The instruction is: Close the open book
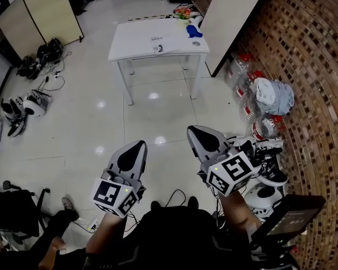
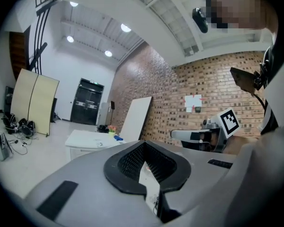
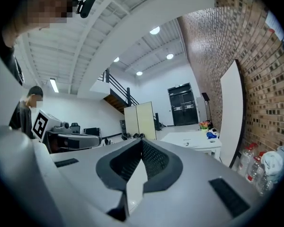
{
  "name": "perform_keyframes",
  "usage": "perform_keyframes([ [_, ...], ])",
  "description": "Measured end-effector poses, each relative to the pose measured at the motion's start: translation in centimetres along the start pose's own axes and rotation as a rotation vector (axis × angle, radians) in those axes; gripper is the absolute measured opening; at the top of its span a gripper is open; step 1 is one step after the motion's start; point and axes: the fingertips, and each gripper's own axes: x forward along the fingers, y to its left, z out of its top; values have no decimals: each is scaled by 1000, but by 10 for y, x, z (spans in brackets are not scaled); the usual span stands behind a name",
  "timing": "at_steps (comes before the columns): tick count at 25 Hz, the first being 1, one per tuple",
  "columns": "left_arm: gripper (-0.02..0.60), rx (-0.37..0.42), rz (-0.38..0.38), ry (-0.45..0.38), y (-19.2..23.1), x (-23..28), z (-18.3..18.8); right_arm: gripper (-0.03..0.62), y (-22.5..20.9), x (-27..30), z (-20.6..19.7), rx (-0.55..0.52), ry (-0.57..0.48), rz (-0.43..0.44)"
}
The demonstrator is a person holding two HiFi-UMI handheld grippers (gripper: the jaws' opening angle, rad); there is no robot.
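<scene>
The white table [image 1: 136, 48] stands a few steps ahead across the shiny floor. A flat white thing with dark print, apparently the open book [image 1: 158, 44], lies on it; it is too small to make out further. My left gripper [image 1: 139, 145] and right gripper [image 1: 192, 130] are held level over the floor, side by side, well short of the table. Both are shut with nothing between their jaws. The left gripper view shows its closed tips [image 2: 143, 144] and the table [image 2: 87, 139] beyond. In the right gripper view the closed tips [image 3: 142, 140] point past the table [image 3: 191, 139].
A blue object [image 1: 193, 31] and colourful items [image 1: 183, 11] sit at the table's far right. A white board [image 1: 234, 18] leans on the brick wall, with bottles and a bag [image 1: 273, 96] below. Shoes and cables [image 1: 28, 103] lie at left. A person [image 3: 24, 109] stands behind.
</scene>
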Motion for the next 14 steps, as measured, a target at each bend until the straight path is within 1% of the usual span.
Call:
perform_keyframes([
  [6, -5, 31, 14, -10, -24, 11, 6, 2, -16, -13, 2, 7, -30, 17],
  [14, -5, 25, 0, -24, -38, 13, 10, 2, -19, -22, 5, 5, -39, 24],
])
